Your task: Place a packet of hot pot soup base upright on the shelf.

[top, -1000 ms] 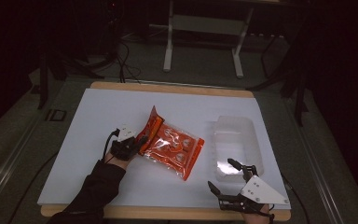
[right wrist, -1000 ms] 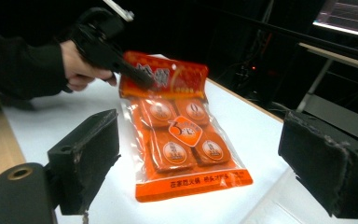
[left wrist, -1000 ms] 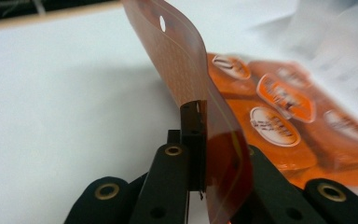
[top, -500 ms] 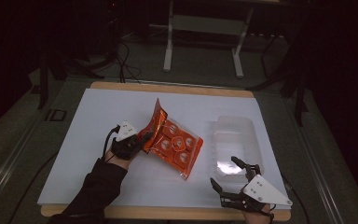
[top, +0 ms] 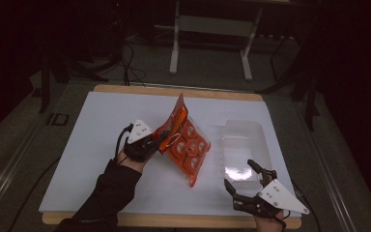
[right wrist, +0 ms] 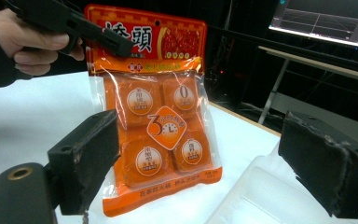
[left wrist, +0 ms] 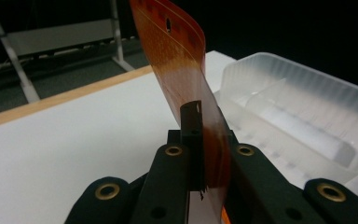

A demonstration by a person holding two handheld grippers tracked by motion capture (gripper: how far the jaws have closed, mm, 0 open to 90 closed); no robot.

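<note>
On the white table top [top: 87, 159] edged with a pale wood rim, the left gripper [top: 160, 140] is clamped on the upper edge of the flat orange plastic snack packet [top: 186, 145], its black jaws pressed together on the glossy film in the left gripper view [left wrist: 204, 140]. The packet stands tilted up from the jaws, its lower corner near the table, with bare white surface to the gripper's left. Its red header carries large characters and a hang hole, and through the clear front show four square orange pieces around an orange diamond label [right wrist: 161, 121]. Just beyond the packet, right of the left gripper, lies a frosted translucent ribbed plastic tray [top: 244, 145], rectangular with rounded corners. The right gripper [top: 244, 176] hovers at the tray's near end, jaws apart and empty.
</note>
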